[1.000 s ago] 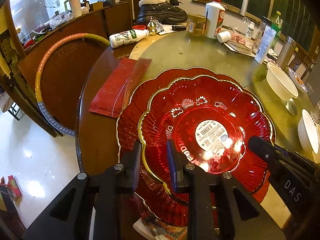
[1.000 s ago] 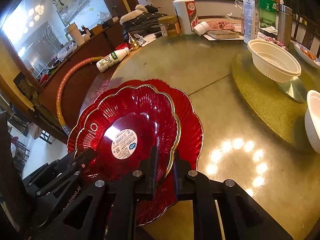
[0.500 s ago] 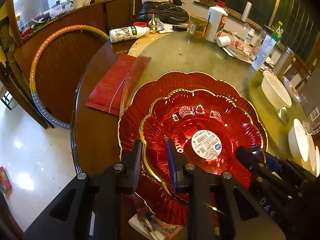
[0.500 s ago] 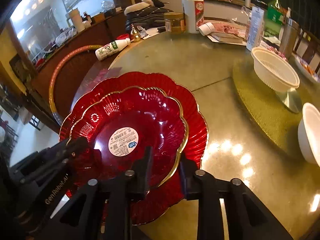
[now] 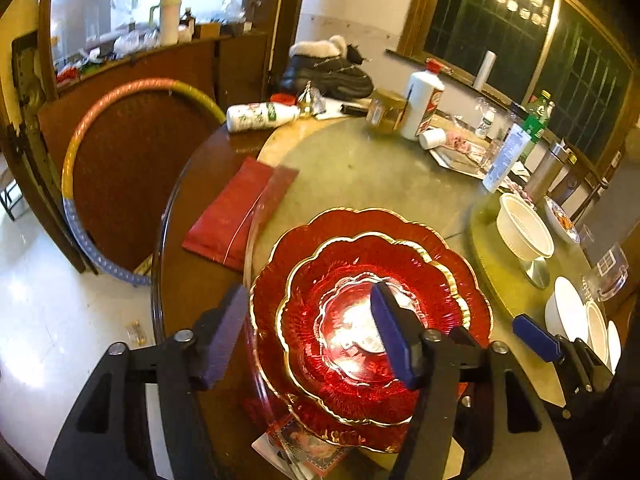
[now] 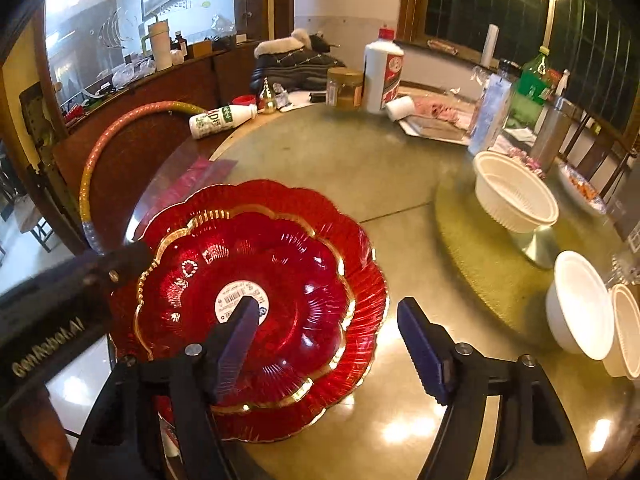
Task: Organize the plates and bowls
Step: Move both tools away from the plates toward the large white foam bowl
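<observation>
The left gripper (image 5: 308,336) stands spread wide, its jaws having just been opening; the near left rim of the stacked plates shows between the pads, but neither pad presses on it. The right gripper (image 6: 332,344) is likewise spread, its jaws also having just been opening, with the near right rim of the stack between its fingers and no pad touching it.

Below both lies the smaller red plate (image 6: 256,280), scalloped and gold-edged, seated face up and roughly centred inside the larger red plate (image 6: 360,248) of the same flower shape. Both are round, so neither has a long axis; they lie flat with their hollows upward, and a round white barcode sticker (image 6: 230,300) sits at the middle of the upper one. The pair rests at the near left edge of the glass turntable (image 6: 340,152), over some printed paper (image 5: 308,448) that pokes out from under the near rim.

Farther right, a white ribbed bowl (image 6: 516,196) sits on the turntable's metal hub, and several white bowls (image 6: 580,308) stand tilted on edge near the right border. A red packet (image 5: 232,216) lies on the wooden table (image 5: 188,184) beyond the plates to the left.
</observation>
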Demonstrator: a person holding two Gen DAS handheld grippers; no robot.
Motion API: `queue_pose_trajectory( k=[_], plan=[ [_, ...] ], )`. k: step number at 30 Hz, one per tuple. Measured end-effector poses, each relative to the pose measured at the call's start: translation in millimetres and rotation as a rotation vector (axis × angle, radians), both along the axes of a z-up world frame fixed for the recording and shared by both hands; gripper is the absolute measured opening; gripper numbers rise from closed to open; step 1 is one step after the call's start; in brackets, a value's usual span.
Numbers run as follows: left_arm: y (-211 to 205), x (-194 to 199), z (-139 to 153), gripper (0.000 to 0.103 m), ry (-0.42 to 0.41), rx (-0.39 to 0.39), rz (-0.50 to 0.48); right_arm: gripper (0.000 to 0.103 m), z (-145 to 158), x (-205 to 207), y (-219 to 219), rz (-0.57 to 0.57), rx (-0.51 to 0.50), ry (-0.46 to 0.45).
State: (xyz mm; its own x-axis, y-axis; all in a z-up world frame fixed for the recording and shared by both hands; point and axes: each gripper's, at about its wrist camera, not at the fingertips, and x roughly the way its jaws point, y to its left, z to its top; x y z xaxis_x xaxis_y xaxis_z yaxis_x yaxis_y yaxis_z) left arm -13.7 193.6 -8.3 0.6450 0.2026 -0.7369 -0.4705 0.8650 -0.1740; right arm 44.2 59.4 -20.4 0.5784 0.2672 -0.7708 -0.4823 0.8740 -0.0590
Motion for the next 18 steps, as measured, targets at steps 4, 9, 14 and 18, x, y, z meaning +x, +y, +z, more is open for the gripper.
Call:
queue_pose_trajectory(
  k=[4,9,14,18],
  plan=[
    [-10,1,5,0.076,-0.014,0.019,-0.018,0.077,3,-2,-13,-0.018,-0.005,-0.040],
    [-39,16,13,0.076,-0.019,0.010,-0.093,0.078,10,3,-61,-0.054,0.136,0.017],
    [-95,42,17,0.076,-0.016,0.021,-0.229,0.078,8,17,-146,-0.183,0.336,0.135],
    [-147,69,12,0.076,0.014,-0.005,-0.349,0.079,5,26,-214,-0.300,0.397,0.163]
  ],
)
